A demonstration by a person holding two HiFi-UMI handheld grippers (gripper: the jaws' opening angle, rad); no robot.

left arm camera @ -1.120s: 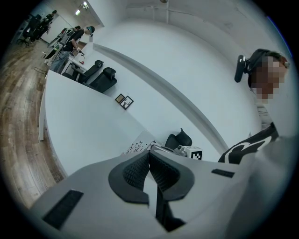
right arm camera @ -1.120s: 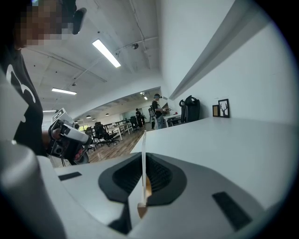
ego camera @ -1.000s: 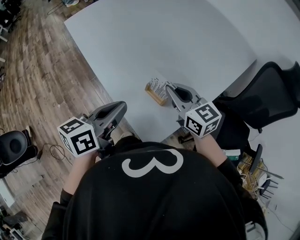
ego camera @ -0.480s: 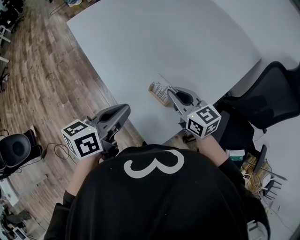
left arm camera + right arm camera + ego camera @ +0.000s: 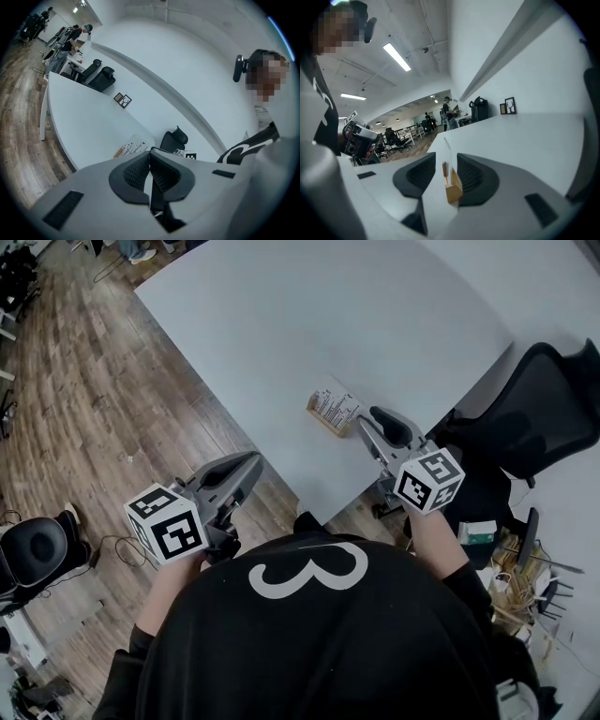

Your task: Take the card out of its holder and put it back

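The card [image 5: 331,399] stood upright in its wooden holder [image 5: 320,422], close to the near right edge of the surface [image 5: 375,315]. The right claw [image 5: 366,420] had just been opening. In the right gripper view the holder and the edge-on card sat in the gap between its jaws, but neither pad pressed on them, so the claw was released. With the card seated, this looked like the letting-go after reseating it.

To finish well, the jaws should be kept wide and drawn straight back along the card's plane. That way no pad would catch the card's edge or drag the light holder toward the surface's edge. Any twist of the wrist should wait until the tips were clear.

The right claw pointed a little below level, toward the far left, with its tips just beside the holder and its marker cube nearest the person. The left claw [image 5: 251,462] was clenched on nothing. It was held off the near edge over the floor [image 5: 84,409], well apart from the holder, and angled the same way.
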